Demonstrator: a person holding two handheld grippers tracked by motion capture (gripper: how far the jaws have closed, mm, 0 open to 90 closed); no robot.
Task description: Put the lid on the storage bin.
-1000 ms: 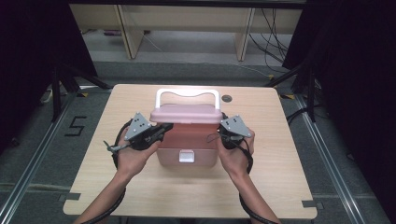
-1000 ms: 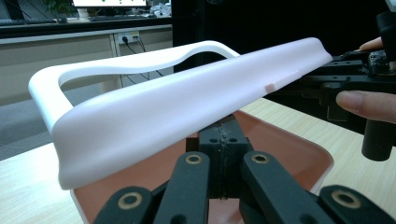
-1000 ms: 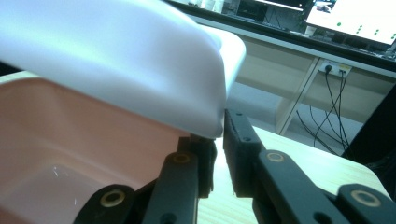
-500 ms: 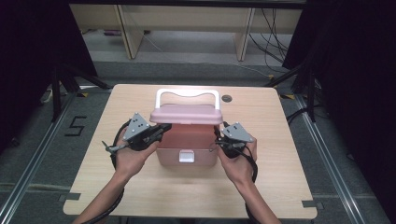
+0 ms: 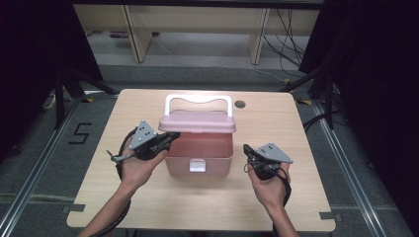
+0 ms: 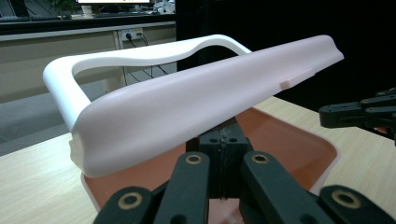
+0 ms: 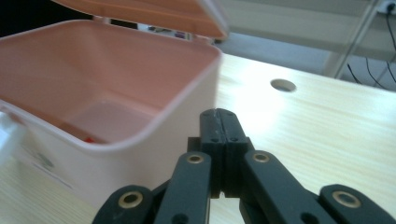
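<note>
A pink box [image 5: 197, 159] stands mid-table with its pink lid [image 5: 197, 121] raised and a white handle [image 5: 197, 98] behind it. My left gripper [image 5: 170, 138] is shut, its tips tucked under the lid's left end. In the left gripper view the shut jaws [image 6: 224, 140] sit just beneath the lid [image 6: 201, 112], over the box's inside. My right gripper [image 5: 248, 150] is off the box's right side, apart from it. Its jaws have just closed with nothing between them [image 7: 219, 116]. The right gripper view shows the box [image 7: 93, 102] hollow, with a small red speck [image 7: 91, 139] on its floor.
A white latch [image 5: 196, 165] is on the box's front wall. A round cable hole [image 5: 240, 104] lies in the table behind the box's right side. Bare wood [image 5: 207, 202] runs along the front. Shelf legs and cables stand beyond the far edge.
My right gripper has drawn away from the box's right side, out to the right and towards the person. The left gripper and the raised lid have kept still.
</note>
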